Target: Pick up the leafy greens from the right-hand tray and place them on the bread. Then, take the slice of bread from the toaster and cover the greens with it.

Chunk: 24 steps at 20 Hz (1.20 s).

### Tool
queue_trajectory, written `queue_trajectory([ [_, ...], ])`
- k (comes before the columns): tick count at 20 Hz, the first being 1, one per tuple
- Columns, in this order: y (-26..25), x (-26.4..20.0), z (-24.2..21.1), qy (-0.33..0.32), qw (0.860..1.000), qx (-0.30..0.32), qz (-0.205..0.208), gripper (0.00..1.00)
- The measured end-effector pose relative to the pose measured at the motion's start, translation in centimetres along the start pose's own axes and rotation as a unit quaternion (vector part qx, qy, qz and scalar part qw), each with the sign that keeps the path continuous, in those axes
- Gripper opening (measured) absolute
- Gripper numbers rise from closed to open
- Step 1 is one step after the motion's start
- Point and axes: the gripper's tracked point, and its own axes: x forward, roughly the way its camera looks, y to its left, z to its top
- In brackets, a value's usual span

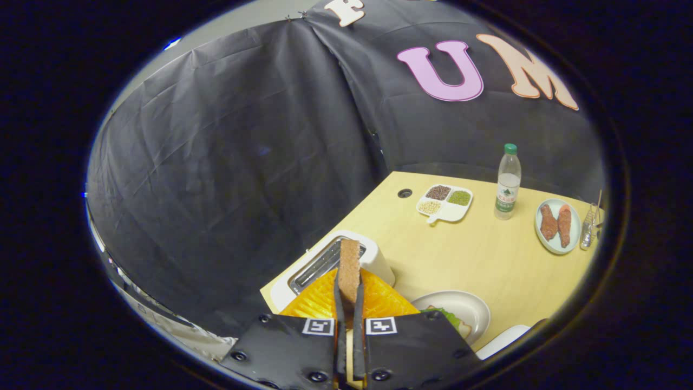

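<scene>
Between the fingers (350, 303) a slice of bread (350, 271) is standing on edge, and both fingers are pinching it from either side, with its upper part sticking out ahead of them. Just beyond and below the slice, the toaster (379, 262) is sitting near the tabletop's (465, 254) corner, its open slot showing beside the bread; whether the slice is touching the slot is hard to tell. Right of the fingers, a white plate (471, 309) is lying on the tabletop, and the greens (449, 317) are resting in it on what looks like another piece of bread, mostly hidden by the finger housing. Part of a white tray (503, 340) is peeking out just past that plate.

Farther across the pale wooden tabletop, a divided dish (445, 204) is holding three kinds of grains or beans, with a round hole in the wood near it. A water bottle (508, 182) with a green cap is standing upright beside the dish, and a pale plate (557, 225) carrying two reddish pieces of food is lying beyond it, near the far edge. Black cloth is hanging all around as the booth's wall.
</scene>
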Motion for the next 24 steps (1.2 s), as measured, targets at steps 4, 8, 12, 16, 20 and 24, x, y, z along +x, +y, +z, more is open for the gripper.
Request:
queue_trajectory([
  [4, -3.3, -0.7, -2.5, 0.009, 0.999, 0.018, -0.025, 0.07],
  [8, -6.0, -0.9, -4.6, 0.015, 0.998, 0.047, -0.037, 0.07],
  [12, -7.6, -0.4, -6.5, 0.024, 0.996, 0.077, -0.035, 0.07],
  [16, -9.4, 0.3, -8.7, 0.036, 0.993, 0.109, -0.036, 0.07],
  [20, -11.4, 0.5, -10.8, 0.052, 0.988, 0.134, -0.054, 0.08],
  [24, -13.5, 0.6, -11.8, 0.054, 0.985, 0.149, -0.071, 0.11],
])
